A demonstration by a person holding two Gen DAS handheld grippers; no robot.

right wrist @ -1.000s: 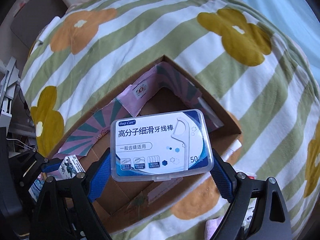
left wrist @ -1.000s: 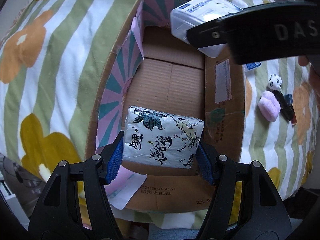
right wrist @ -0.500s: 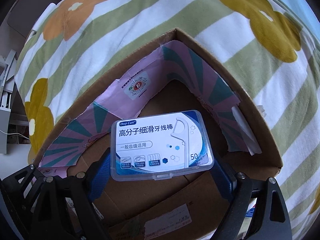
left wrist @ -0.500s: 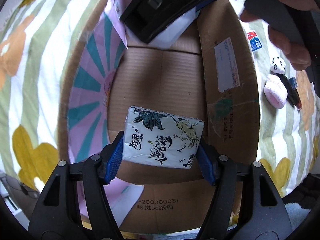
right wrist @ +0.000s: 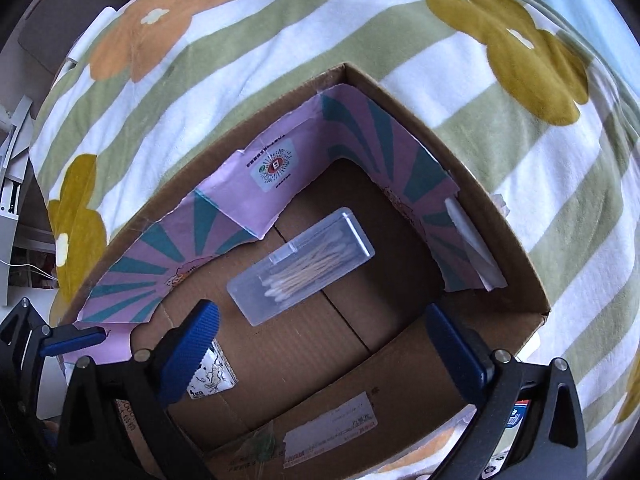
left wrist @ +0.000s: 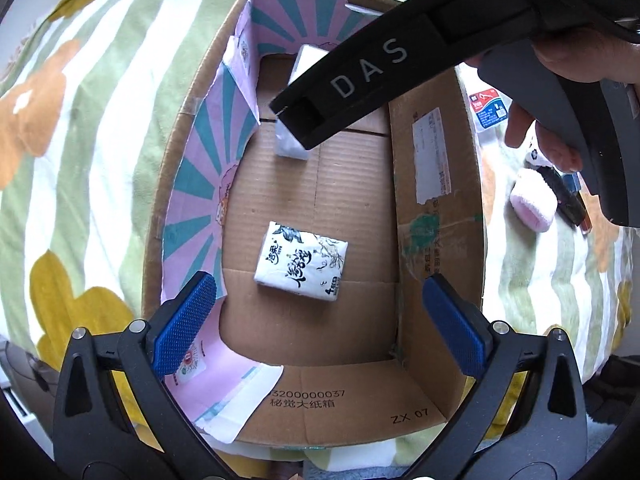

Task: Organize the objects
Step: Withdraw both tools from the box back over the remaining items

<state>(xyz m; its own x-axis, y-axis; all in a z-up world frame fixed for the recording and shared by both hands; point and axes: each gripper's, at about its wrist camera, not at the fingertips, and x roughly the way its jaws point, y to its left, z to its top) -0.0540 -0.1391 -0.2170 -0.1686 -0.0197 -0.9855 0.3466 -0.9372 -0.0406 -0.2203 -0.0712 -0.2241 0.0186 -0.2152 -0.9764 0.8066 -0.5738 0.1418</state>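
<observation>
- The tissue pack [left wrist: 301,266] is seen flat on the floor of the box [left wrist: 436,216], at centre frame in the left view; it lies free, so it is judged placed.
- The left gripper [left wrist: 320,312] is spread wide above it, grasping nothing.
- The floss case [right wrist: 301,266] rests label-down at centre of the right view, apart from the pack.
- The right gripper [right wrist: 324,344] is likewise spread, empty.
- A plush [left wrist: 534,204] waits outside, at right.
</observation>
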